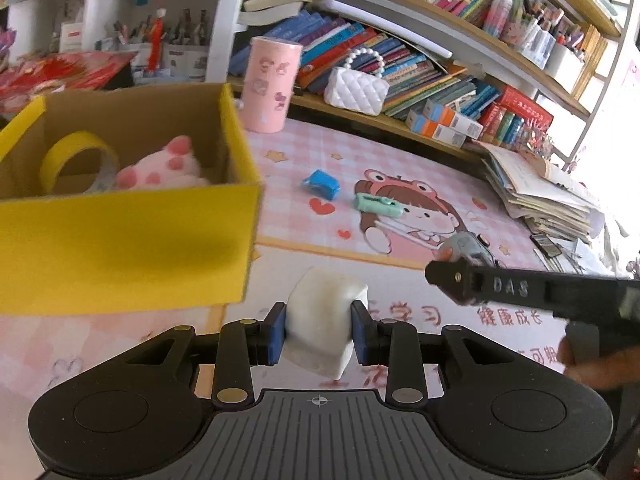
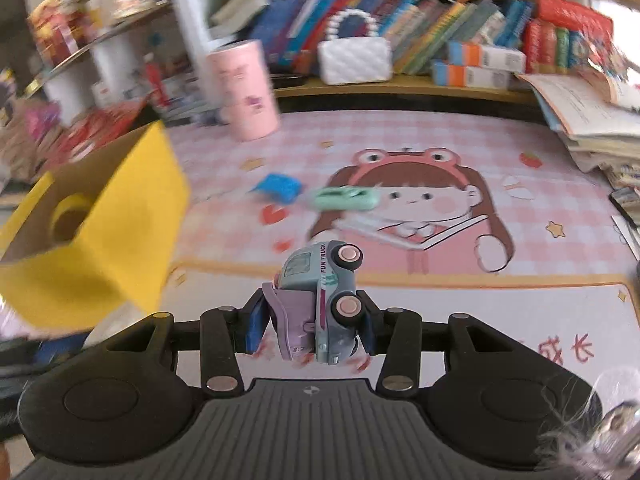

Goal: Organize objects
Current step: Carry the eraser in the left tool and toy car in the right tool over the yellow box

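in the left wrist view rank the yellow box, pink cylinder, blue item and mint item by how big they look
1. yellow box, though nearest the camera
2. pink cylinder
3. blue item and mint item: too alike to rank

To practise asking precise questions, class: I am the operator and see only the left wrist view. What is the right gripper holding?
Observer: The right gripper is shut on a pale blue plastic toy truck.
Operator: Any markings?
Observer: The lettering on its side reads FUN TRUCK.
Operator: How does it sit?
Observer: On end, its pink wheels one above the other.
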`<state>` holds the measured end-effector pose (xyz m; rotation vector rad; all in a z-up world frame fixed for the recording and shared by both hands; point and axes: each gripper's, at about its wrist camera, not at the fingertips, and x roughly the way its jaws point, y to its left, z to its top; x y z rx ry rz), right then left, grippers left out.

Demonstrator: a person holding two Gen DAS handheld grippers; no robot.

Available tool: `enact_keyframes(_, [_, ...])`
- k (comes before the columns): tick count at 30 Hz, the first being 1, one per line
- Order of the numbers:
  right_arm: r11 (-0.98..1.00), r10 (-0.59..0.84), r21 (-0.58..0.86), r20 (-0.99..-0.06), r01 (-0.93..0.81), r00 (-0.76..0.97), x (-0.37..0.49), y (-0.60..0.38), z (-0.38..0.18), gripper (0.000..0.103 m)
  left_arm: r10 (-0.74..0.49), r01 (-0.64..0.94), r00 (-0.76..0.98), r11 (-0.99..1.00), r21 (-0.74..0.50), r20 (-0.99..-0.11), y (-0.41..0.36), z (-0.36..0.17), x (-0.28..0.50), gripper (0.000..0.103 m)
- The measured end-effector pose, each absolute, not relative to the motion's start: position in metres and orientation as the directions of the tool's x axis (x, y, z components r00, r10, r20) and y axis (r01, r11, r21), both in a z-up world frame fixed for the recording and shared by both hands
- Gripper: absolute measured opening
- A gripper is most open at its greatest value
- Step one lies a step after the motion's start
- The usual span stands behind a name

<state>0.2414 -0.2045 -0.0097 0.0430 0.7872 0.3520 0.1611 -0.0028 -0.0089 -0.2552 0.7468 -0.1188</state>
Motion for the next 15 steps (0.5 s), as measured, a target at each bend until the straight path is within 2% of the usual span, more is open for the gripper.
enact_keyframes(15, [0.894,0.386,0.123,-0.701,-0.430,0.600,0.145,-0.123,-0.008,0.042,-0.162,-0.054,0.751,0.951,-0.303,-0.641,0.067,-0.006,0.080,0.031])
